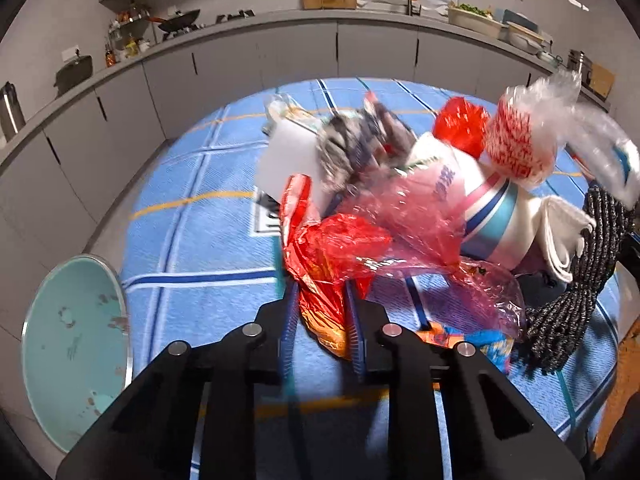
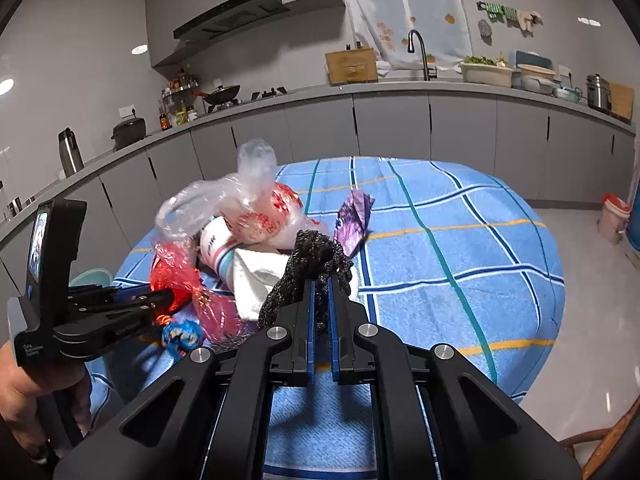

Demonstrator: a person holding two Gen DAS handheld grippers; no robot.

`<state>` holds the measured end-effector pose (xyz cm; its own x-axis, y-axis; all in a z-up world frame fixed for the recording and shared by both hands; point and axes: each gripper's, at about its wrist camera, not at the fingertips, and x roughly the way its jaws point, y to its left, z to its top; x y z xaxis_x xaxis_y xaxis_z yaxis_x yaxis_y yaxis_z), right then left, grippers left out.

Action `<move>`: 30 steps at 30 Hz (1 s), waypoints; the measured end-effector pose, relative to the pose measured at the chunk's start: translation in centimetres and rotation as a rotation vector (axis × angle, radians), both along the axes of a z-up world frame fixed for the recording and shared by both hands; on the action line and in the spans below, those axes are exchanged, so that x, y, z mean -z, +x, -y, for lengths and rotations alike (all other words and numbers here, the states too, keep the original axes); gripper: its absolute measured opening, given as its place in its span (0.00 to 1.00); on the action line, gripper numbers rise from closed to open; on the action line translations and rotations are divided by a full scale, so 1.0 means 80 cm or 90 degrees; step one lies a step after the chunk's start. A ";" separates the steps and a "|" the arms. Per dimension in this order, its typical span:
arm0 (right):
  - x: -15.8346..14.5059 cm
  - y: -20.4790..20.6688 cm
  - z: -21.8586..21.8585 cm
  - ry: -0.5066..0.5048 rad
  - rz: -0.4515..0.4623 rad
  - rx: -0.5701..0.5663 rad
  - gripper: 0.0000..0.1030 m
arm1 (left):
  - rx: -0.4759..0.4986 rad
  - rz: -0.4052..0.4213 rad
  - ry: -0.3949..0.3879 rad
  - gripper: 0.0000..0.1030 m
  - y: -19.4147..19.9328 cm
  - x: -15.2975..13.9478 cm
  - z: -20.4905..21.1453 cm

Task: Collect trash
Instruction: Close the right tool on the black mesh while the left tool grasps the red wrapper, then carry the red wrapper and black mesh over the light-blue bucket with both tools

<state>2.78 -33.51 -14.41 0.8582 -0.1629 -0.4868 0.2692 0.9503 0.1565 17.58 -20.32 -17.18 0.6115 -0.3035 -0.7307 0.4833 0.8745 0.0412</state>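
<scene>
Left gripper [image 1: 322, 312] pinching red wrapper [image 1: 320, 264], pile blurred

Print on the paper cup [image 1: 472, 200] and wrappers is too blurred to read.

You see a sky-blue checked tablecloth [image 2: 460, 248] with navy, white and orange lines, a crinkled red plastic wrapper [image 1: 320, 256], and black speckled knitted mesh [image 2: 316, 260].

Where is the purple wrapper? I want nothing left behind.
In the right wrist view, the purple wrapper sits on the blue cloth, just right of the trash pile, beyond the black mesh.
</scene>
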 end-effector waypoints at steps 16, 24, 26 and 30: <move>-0.028 -0.008 -0.025 -0.031 0.029 -0.017 0.07 | -0.041 0.109 -0.036 0.19 -0.037 -0.086 -0.061; -0.061 -0.020 -0.036 -0.041 0.067 -0.029 0.07 | -0.053 0.147 -0.065 0.19 -0.052 -0.123 -0.090; -0.070 -0.023 -0.042 -0.044 0.078 -0.036 0.07 | -0.054 0.151 -0.070 0.19 -0.053 -0.129 -0.094; -0.084 -0.026 -0.053 -0.048 0.093 -0.051 0.07 | -0.060 0.168 -0.072 0.19 -0.055 -0.136 -0.101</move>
